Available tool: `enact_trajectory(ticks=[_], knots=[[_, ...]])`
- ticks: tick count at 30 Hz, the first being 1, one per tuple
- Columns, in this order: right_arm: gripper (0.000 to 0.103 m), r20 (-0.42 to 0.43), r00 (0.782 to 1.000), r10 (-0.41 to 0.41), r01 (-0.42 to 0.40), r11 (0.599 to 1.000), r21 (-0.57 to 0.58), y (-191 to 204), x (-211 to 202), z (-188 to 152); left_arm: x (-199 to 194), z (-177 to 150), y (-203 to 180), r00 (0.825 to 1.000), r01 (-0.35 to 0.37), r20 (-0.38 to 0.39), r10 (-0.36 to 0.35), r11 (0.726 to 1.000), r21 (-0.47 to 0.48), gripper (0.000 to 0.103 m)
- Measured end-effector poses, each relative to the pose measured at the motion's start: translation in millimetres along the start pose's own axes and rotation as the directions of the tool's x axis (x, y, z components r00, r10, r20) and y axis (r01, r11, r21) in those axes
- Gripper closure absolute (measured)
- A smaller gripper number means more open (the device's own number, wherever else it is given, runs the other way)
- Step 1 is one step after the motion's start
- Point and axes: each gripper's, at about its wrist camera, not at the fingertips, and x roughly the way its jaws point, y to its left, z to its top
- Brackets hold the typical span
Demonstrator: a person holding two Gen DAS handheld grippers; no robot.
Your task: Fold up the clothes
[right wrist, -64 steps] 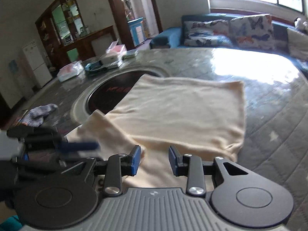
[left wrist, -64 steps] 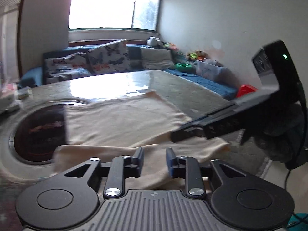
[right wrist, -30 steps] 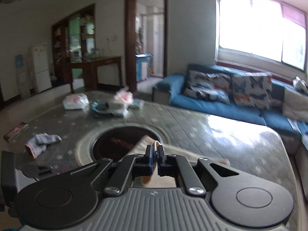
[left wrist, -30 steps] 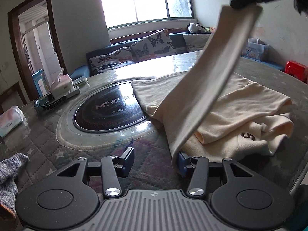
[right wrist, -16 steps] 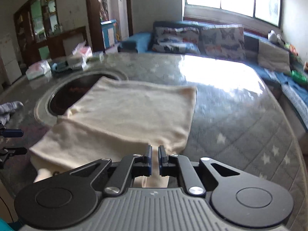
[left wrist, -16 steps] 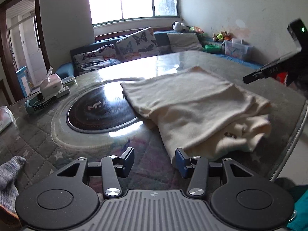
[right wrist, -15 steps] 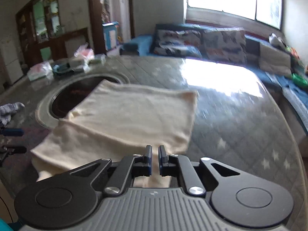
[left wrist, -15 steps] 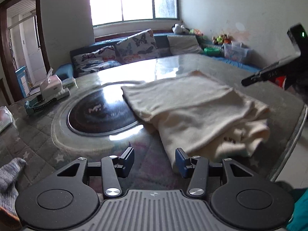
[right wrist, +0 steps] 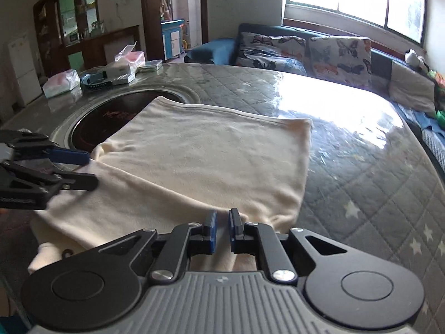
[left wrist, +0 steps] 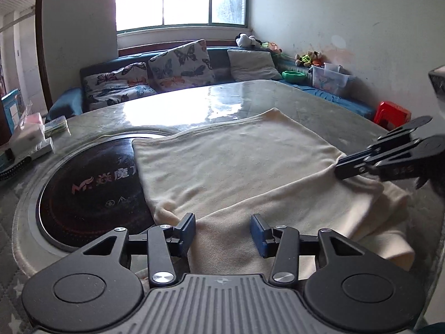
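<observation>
A cream garment (left wrist: pixel 236 161) lies folded on the round quilted table (right wrist: pixel 361 167), part of it over the black cooktop disc. My left gripper (left wrist: pixel 222 233) hovers at the garment's near left edge. Its jaws are closing, with cloth lying between and under the blue pads, which do not press on it. In the right wrist view the left gripper (right wrist: pixel 89 167) is at the far left. My right gripper (right wrist: pixel 221 231) is shut on the garment's (right wrist: pixel 200 161) near edge, where a thin fold shows between the pads. From the left wrist view the right gripper (left wrist: pixel 340 169) touches the cloth's right side.
The black cooktop disc (left wrist: pixel 83 186) is sunk in the table left of the garment. Tissue packs and boxes (right wrist: pixel 122 66) stand at the table's far left. A sofa with butterfly cushions (left wrist: pixel 178 66) runs behind it. A red stool (left wrist: pixel 392 114) stands by the right wall.
The right gripper came down from high up and laid the lifted cloth flat across the garment. The left gripper moved in over the garment's near edge.
</observation>
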Motion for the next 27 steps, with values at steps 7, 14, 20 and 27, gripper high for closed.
enact_trajectory(ticks=[7,14,20,27], knots=[[0.094,-0.019,1.0,-0.014,0.013,0.997,-0.075,7,-18,-21,-12,-8,-3,1.0,-0.008,0.001,0.008,0.998,0.057,0.055],[0.092,-0.03,1.0,-0.008,0.005,0.994,-0.107,9,-26,-31,-46,-25,-5,1.0,0.017,-0.012,-0.016,0.993,0.119,0.054],[0.088,-0.038,0.999,0.005,-0.01,0.992,-0.129,11,-37,-28,-78,-44,-30,0.996,0.085,-0.012,-0.085,0.949,0.305,0.053],[0.078,-0.044,0.999,0.0,-0.009,0.976,-0.216,21,-53,-34,-68,-56,-65,0.993,0.108,-0.003,-0.119,0.889,0.445,0.053]])
